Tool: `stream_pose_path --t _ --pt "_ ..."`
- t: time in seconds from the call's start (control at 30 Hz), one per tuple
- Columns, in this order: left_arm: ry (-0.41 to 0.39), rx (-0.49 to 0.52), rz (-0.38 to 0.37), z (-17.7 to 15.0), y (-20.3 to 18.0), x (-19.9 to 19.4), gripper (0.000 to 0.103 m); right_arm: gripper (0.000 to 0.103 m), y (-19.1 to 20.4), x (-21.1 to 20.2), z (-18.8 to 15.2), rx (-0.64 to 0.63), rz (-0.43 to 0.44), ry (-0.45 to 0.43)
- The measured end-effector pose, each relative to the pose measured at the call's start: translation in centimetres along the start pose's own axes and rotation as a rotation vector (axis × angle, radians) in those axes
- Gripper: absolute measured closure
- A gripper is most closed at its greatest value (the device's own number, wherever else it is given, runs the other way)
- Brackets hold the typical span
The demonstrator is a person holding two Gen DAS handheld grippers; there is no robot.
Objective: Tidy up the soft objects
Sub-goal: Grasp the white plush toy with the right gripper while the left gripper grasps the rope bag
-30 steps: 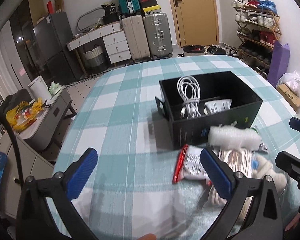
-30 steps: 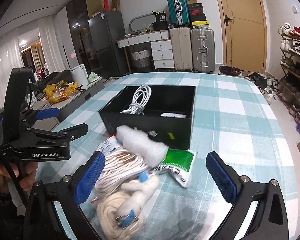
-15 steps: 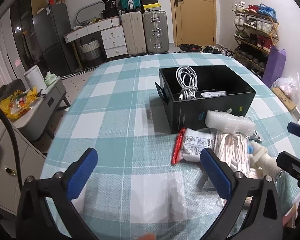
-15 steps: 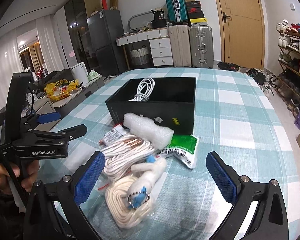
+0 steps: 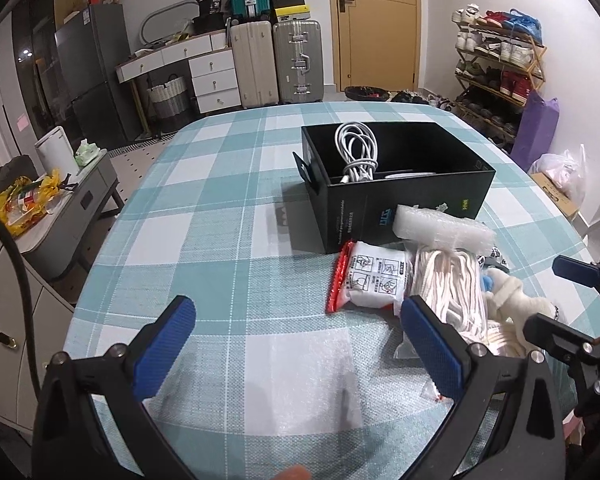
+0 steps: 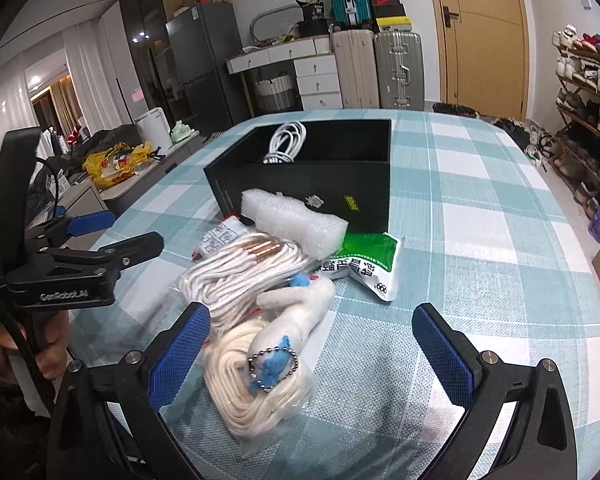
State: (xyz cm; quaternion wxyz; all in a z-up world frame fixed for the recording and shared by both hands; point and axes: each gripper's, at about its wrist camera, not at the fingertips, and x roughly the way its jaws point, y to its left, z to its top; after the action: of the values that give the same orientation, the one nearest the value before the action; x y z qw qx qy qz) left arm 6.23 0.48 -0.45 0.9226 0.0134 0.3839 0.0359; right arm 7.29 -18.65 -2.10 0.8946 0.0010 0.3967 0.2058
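We list a black box [image 5: 400, 196] standing open on the teal checked tablecloth [image 5: 219, 216], with a coiled white cable [image 5: 358, 152] leaning upright inside against its left wall. Against the box's near side lies a roll of white bubble wrap [image 6: 293, 222]. Below it we note a bagged bundle of white cord [image 6: 235, 280], a white sachet with a red edge [image 5: 370, 280] to its left, and a green-and-white packet [image 6: 370, 264] to its right, partly under the bubble wrap. Nearest the right camera sits a bagged coil of cream rope [image 6: 239, 372], with a white plush keychain [image 6: 291, 320] on a bead chain lying across it.

Our left gripper [image 5: 295, 344] hangs with jaws spread wide over bare cloth, left of the pile, holding nothing. Our right gripper [image 6: 312, 354] is likewise released, its left finger [image 6: 179, 352] just beside the rope coil.
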Motion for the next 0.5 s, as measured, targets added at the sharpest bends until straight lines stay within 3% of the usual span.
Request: stream_pose_path --t 0.23,0.4,0.5 --pt "0.01 0.008 -0.041 -0.2 -0.4 0.3 0.0 0.002 -0.4 1.1 0.1 0.002 -0.009 0.04" --pt "0.004 0.006 -0.065 -0.2 -0.6 0.1 0.0 0.019 -0.7 1.8 0.2 0.003 -0.003 0.066" --pt "0.001 0.012 -0.069 -0.1 -0.7 0.1 0.0 0.021 -0.8 2.2 0.2 0.009 0.004 0.076"
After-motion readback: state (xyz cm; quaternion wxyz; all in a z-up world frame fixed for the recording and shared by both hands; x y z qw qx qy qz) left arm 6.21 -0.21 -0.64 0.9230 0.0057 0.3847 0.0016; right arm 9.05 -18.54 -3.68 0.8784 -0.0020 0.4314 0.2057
